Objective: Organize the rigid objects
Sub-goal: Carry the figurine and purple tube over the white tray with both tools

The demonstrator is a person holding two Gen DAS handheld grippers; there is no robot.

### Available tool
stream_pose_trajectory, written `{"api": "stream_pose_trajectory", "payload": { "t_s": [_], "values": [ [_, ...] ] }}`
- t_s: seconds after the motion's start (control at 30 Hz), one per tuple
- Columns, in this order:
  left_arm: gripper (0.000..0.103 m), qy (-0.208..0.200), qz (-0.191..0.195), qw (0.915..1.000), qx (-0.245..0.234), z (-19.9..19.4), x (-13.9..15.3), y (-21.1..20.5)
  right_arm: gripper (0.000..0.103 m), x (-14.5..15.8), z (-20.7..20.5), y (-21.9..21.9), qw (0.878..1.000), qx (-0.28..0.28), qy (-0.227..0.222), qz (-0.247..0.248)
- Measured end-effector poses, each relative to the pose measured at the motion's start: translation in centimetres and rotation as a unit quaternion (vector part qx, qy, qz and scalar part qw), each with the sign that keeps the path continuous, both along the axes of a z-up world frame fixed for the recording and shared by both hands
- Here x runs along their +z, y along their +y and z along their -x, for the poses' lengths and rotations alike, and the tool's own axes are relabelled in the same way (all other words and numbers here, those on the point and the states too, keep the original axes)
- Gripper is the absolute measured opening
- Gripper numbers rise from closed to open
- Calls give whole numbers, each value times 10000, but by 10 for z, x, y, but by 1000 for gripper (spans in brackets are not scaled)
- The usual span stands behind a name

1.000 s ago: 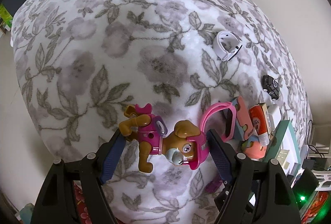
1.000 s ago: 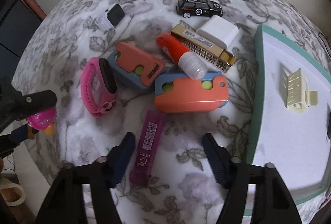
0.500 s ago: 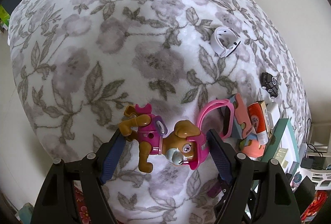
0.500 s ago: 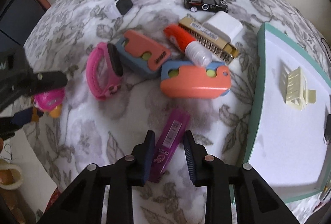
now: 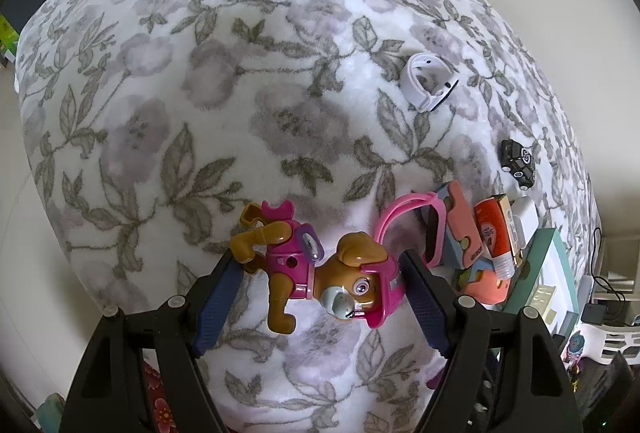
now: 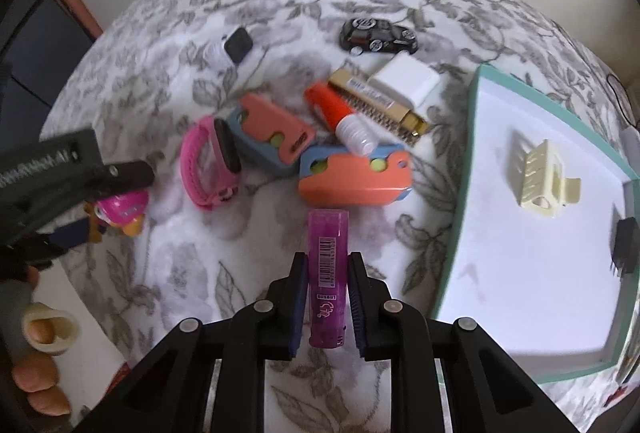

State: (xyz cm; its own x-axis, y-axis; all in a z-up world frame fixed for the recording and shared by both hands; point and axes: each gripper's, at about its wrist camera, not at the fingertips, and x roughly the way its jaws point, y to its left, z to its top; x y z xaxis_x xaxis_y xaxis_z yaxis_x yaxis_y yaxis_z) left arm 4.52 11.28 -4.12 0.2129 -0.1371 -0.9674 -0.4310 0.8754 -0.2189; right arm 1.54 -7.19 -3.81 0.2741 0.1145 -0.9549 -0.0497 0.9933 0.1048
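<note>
The purple tube (image 6: pixel 327 275) carries a white barcode sticker along its side and small dark print below it that is too blurred to read. It is a slim, glossy cylinder with a flat far end, and it lies lengthwise between the blue-padded fingers of the right tool (image 6: pixel 327 267), which are pressed together on its sides and pinching it. The tube's far end points at the orange and blue case (image 6: pixel 354 179), just short of it. The right tool points steeply down at the floral cloth (image 6: pixel 192 273).

Beyond that case lie a second orange case (image 6: pixel 270 131) with dark lettering I cannot read, a pink wristband watch (image 6: pixel 208 163), an orange glue bottle (image 6: pixel 340 115), a gold harmonica (image 6: pixel 378 105) and a black toy car (image 6: pixel 378 37). To the case's right a teal-rimmed tray (image 6: pixel 466 193) holds a cream hair claw (image 6: pixel 542 179).

The left tool (image 5: pixel 320 273) also points steeply down, its fingers spread wide yet clamped on a brown and pink toy dog (image 5: pixel 316 269), held crosswise with its helmeted head against the right-hand finger.
</note>
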Motion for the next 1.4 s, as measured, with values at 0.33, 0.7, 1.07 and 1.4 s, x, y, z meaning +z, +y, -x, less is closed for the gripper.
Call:
{"api": "stream_pose_trajectory", "payload": {
  "t_s": [0.33, 0.7, 1.07, 1.4],
  "values": [
    [80, -569, -300, 9976, -261, 1, 37, -19, 21, 58, 0, -53, 9959, -671, -573, -199],
    [80, -1325, -364, 9827, -1240, -1, 77, -100, 21, 101, 17, -153, 9755, -1980, -956, -25],
    [80, -1515, -237, 9534, -2600, 19, 77, -208, 21, 105, 50, -260, 9398, -3245, -933, 532],
    [80, -1178, -81, 9336, -3384, 36, 48, -275, 21, 77, 66, -311, 9251, -3732, -511, 489]
  ]
}}
